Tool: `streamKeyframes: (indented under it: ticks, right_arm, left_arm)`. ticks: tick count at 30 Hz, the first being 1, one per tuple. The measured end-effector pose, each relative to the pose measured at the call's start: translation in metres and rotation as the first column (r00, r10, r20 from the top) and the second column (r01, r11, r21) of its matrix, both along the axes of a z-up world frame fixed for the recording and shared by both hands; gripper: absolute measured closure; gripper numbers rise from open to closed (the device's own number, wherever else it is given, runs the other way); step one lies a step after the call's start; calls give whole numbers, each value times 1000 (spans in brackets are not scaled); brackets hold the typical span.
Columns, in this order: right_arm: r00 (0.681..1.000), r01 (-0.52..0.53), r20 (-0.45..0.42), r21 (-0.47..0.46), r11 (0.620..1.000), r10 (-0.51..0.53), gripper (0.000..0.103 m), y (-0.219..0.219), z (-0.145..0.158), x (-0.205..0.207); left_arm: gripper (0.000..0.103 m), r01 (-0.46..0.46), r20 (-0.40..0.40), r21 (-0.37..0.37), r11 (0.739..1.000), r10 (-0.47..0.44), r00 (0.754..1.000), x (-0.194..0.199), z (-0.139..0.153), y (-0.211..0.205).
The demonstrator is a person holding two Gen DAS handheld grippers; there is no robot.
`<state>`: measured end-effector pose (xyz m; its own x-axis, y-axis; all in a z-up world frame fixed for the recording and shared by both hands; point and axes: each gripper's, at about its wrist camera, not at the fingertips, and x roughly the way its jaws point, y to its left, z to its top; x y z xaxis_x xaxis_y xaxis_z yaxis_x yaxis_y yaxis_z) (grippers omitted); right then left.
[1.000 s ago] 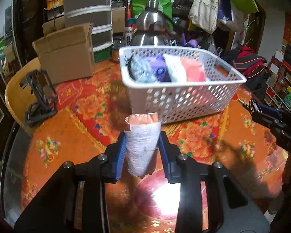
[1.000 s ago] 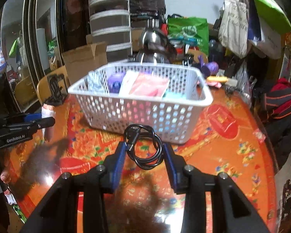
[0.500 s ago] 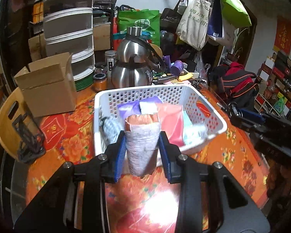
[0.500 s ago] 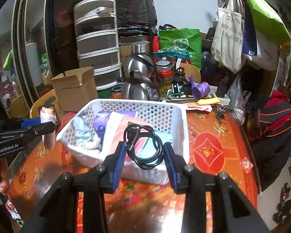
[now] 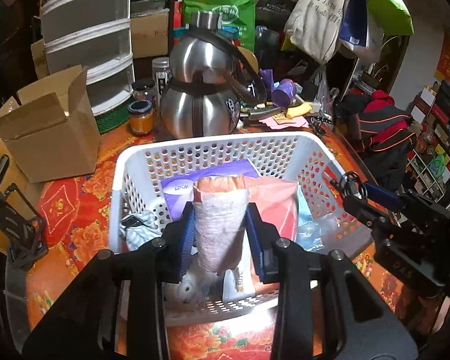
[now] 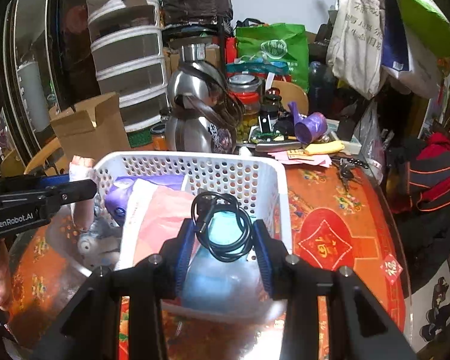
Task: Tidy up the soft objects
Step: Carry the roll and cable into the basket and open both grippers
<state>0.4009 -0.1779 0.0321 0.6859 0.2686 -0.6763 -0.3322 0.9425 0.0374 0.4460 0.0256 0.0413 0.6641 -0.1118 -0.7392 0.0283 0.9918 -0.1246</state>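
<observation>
My left gripper [image 5: 220,234] is shut on a rolled white cloth with an orange top [image 5: 220,213], held above the near side of the white perforated basket [image 5: 213,147]. My right gripper [image 6: 223,237] is shut on a coiled black cable [image 6: 222,225], which hangs over the basket [image 6: 195,165] near its right end. The basket holds a purple pack [image 5: 177,189], a pink pack [image 5: 276,207], a blue-clear bag [image 6: 222,270] and a small grey plush [image 5: 186,288]. In the right wrist view the left gripper [image 6: 75,189] and its cloth [image 6: 79,168] show at the basket's left corner.
The basket stands on a round table with a red-orange floral cover [image 6: 330,210]. Behind it are a steel kettle [image 5: 204,90], a cardboard box [image 5: 48,126], jars [image 5: 141,117], plastic drawers [image 5: 87,39] and a purple cup [image 6: 310,123]. Hanging bags [image 5: 318,9] crowd the back right.
Both grippers have moved forward and up from in front of the basket to above it, carrying the cloth roll and the cable. Their grips are unchanged.
</observation>
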Motion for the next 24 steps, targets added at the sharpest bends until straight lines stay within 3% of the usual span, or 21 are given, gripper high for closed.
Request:
streamKeyframes:
  ticks: [9, 12, 14, 16, 18, 21, 24]
  right_arm:
    - [1000, -5, -17, -5, 1000, 5, 64, 4, -21, 12]
    - [1000, -8, -11, 5, 1000, 8, 59, 4, -23, 13]
    - [1000, -11, -19, 20, 1000, 12, 52, 3, -24, 13]
    - [1000, -8, -1, 25, 1000, 8, 40, 2, -21, 10]
    - [1000, 1, 17, 28, 1000, -2, 28, 0, -16, 4]
    - [999, 3, 36, 17, 1000, -3, 19, -3, -9, -4]
    - [1000, 9, 26, 47, 999, -11, 10, -10, -4, -13]
  left_arm:
    - [72, -22, -22, 22, 1000, 23, 1000, 13, -28, 2]
    - [71, -24, -13, 30, 999, 25, 1000, 12, -31, 3]
    - [58, -20, 7, 34, 999, 19, 1000, 9, -30, 1]
    - [21, -24, 21, 12, 1000, 24, 999, 5, -27, 4]
    - [4, -38, 67, 4, 999, 38, 997, -4, -20, 8]
    - [0, -47, 100, -26, 999, 49, 994, -18, -12, 17]
    - [0, -47, 115, -10, 999, 48, 992, -29, -9, 20]
